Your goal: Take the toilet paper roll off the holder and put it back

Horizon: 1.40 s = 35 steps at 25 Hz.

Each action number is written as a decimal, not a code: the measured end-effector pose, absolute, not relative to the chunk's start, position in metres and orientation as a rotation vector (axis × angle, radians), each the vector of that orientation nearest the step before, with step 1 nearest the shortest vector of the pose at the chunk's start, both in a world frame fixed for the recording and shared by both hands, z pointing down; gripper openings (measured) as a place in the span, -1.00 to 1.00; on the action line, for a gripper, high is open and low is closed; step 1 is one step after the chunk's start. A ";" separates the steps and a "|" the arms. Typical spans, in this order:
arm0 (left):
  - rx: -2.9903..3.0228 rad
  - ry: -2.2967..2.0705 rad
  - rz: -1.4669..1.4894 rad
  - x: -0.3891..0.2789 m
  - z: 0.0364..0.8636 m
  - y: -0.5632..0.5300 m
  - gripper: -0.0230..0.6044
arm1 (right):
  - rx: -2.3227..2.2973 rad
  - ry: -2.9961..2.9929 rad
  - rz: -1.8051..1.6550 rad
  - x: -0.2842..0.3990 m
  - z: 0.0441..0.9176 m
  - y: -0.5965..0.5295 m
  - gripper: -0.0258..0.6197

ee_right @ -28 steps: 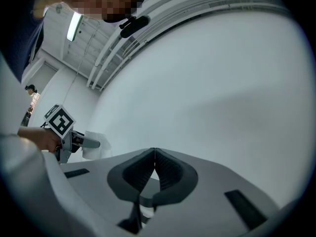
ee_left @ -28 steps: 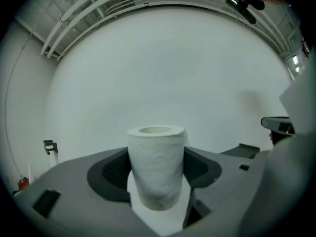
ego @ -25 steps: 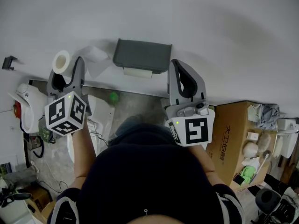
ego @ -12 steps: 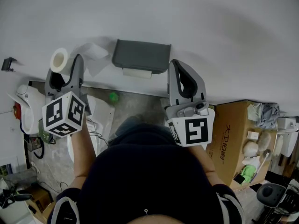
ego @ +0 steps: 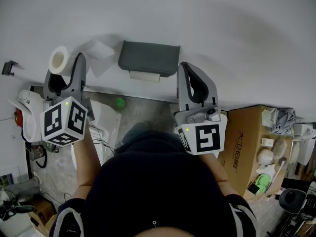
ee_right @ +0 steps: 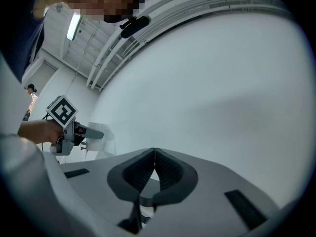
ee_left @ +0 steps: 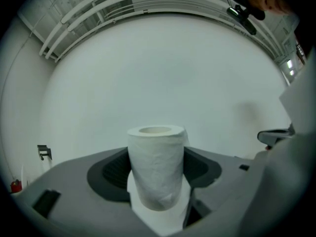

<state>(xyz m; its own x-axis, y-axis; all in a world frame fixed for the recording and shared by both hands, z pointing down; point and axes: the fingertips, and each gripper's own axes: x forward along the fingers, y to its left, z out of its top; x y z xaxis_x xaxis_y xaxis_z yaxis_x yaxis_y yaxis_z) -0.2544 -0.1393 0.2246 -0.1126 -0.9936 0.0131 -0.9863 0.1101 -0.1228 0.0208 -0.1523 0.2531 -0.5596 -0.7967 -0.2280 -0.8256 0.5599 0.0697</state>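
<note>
The white toilet paper roll [ego: 59, 59] is off the holder and stands upright between the jaws of my left gripper [ego: 67, 64], which is shut on it. The roll [ee_left: 157, 166] fills the middle of the left gripper view. A loose tail of paper [ego: 99, 53] trails from it toward the grey holder [ego: 149, 58] on the white wall. A short white strip [ego: 144, 76] shows under the holder. My right gripper [ego: 190, 77] hangs just right of the holder, jaws shut on nothing. Its closed tips [ee_right: 154, 153] point at the bare wall.
An open cardboard box [ego: 247, 132] with small items stands on the floor at the right. A white appliance [ego: 27, 107] and cables lie at the left. A green ball [ego: 120, 102] rests on the floor below the holder. A dark hook [ego: 9, 66] sticks from the wall far left.
My left gripper has carried the roll left and slightly up, away from the holder, and the paper tail has drawn out. The right gripper has stayed put.
</note>
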 end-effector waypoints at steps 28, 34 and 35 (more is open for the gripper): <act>-2.145 2.139 -0.136 -0.211 0.213 -0.149 0.05 | -1.398 2.591 0.260 0.029 0.249 -0.145 -0.87; -2.177 2.098 -0.139 -0.196 0.213 -0.153 0.05 | -1.401 2.579 0.262 0.032 0.248 -0.144 -0.87; -2.181 2.093 -0.139 -0.193 0.213 -0.153 0.05 | -1.402 2.580 0.261 0.033 0.248 -0.144 -0.87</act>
